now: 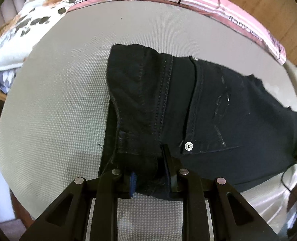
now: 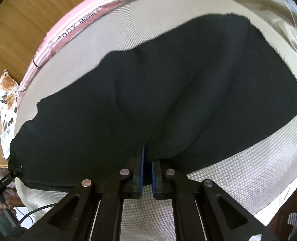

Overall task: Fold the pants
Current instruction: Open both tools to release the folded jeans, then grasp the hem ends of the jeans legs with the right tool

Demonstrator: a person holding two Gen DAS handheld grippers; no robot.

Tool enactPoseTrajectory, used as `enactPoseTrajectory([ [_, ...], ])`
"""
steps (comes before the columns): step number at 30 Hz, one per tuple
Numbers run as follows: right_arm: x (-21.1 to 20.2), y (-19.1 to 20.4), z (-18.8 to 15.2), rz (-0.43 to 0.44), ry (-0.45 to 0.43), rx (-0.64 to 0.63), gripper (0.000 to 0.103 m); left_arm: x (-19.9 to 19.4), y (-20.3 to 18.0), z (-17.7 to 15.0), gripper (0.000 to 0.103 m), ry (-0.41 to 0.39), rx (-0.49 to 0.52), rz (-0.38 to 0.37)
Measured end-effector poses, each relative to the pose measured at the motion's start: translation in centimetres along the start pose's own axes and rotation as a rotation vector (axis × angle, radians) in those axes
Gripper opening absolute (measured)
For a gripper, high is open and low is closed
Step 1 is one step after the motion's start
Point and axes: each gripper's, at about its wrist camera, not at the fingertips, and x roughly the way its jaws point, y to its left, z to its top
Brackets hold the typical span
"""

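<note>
Just 1 pants [image 1: 218, 110], 2 grippers: left gripper [image 1: 151, 177], right gripper [image 2: 147, 172].

**What the two wrist views leave unseen**

The left claw [image 1: 151, 178] has its fingertips buried in bunched black pants [image 1: 208, 104], so the pad contact is hidden. Right of it, the pants run out past the picture's edge. Ahead of the right claw [image 2: 147, 167], the fabric is blurred and seamless. The person's hand [image 2: 5, 204] far to its left is partly cut off.
</note>
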Motion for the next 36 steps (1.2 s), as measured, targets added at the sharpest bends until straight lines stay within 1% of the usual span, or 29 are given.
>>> enactPoseTrajectory([
  [1, 0.0, -0.3, 0.0, 0.016, -0.004, 0.018, 0.006, 0.0, -0.2, -0.1, 0.024, -0.004, 0.006, 0.011],
  [2, 0.0, -0.5, 0.1, 0.03, -0.004, 0.032, 0.009, -0.1, -0.3, 0.0, 0.025, -0.007, 0.013, 0.02],
  [3, 0.0, -0.8, 0.2, 0.062, 0.005, 0.054, 0.01, -0.3, -0.5, 0.0, 0.025, -0.005, 0.019, 0.026],
  [4, 0.0, -1.0, 0.2, 0.083, 0.007, 0.069, 0.014, -0.5, -0.6, 0.0, 0.026, -0.005, 0.022, 0.027],
  [5, -0.1, -1.3, 0.3, 0.105, 0.007, 0.087, 0.019, -0.8, -0.7, -0.1, 0.026, -0.006, 0.021, 0.024],
  [6, -0.3, -1.8, 0.3, 0.134, 0.011, 0.118, 0.022, -1.3, -0.7, -0.2, 0.028, -0.005, 0.021, 0.017],
  [7, -0.4, -2.1, 0.3, 0.15, 0.015, 0.135, 0.027, -1.7, -0.7, -0.3, 0.029, -0.003, 0.02, 0.007],
  [9, -1.2, -2.5, 0.2, 0.16, 0.015, 0.16, 0.033, -2.6, -0.8, -0.5, 0.035, 0.001, 0.014, -0.015],
  [10, -1.8, -2.7, 0.2, 0.158, 0.009, 0.159, 0.036, -3.2, -0.7, -0.7, 0.035, 0.002, 0.01, -0.019],
  [12, -3.2, -3.2, 0.0, 0.171, -0.007, 0.146, 0.038, -4.3, -0.8, -1.3, 0.036, 0.002, 0.024, -0.017],
  [15, -4.9, -5.0, 0.1, 0.177, -0.039, 0.152, 0.038, -5.6, -1.5, -2.3, 0.036, -0.014, 0.077, 0.019],
  [16, -5.2, -5.4, 0.2, 0.175, -0.049, 0.16, 0.038, -6.3, -2.2, -2.5, 0.036, -0.048, 0.111, 0.049],
  [18, -6.2, -7.2, 0.5, 0.18, -0.084, 0.188, 0.038, -7.6, -4.3, -2.7, 0.036, -0.121, 0.195, 0.066],
  [19, -6.5, -8.1, 0.7, 0.186, -0.095, 0.21, 0.038, -8.2, -5.5, -2.8, 0.036, -0.157, 0.232, 0.053],
  [21, -7.0, -10.0, 1.3, 0.217, -0.118, 0.262, 0.038, -8.9, -8.5, -2.4, 0.036, -0.222, 0.306, -0.013],
  [24, -6.9, -11.7, 2.3, 0.261, -0.131, 0.315, 0.038, -8.4, -13.8, -2.0, 0.036, -0.265, 0.422, -0.121],
  [26, -6.2, -12.8, 2.9, 0.318, -0.134, 0.367, 0.038, -7.6, -17.4, -1.9, 0.036, -0.278, 0.508, -0.18],
  [28, -5.3, -13.6, 3.6, 0.354, -0.141, 0.415, 0.038, -6.2, -21.5, -2.0, 0.036, -0.268, 0.596, -0.251],
  [32, -3.8, -14.5, 5.6, 0.36, -0.144, 0.441, 0.038, -4.0, -28.5, -3.3, 0.036, -0.213, 0.748, -0.359],
  [34, -3.0, -14.7, 6.7, 0.359, -0.143, 0.443, 0.038, -3.4, -31.3, -4.4, 0.036, -0.197, 0.801, -0.4],
  [36, -2.4, -15.0, 7.9, 0.355, -0.13, 0.445, 0.038, -2.9, -33.5, -5.4, 0.036, -0.182, 0.843, -0.425],
])
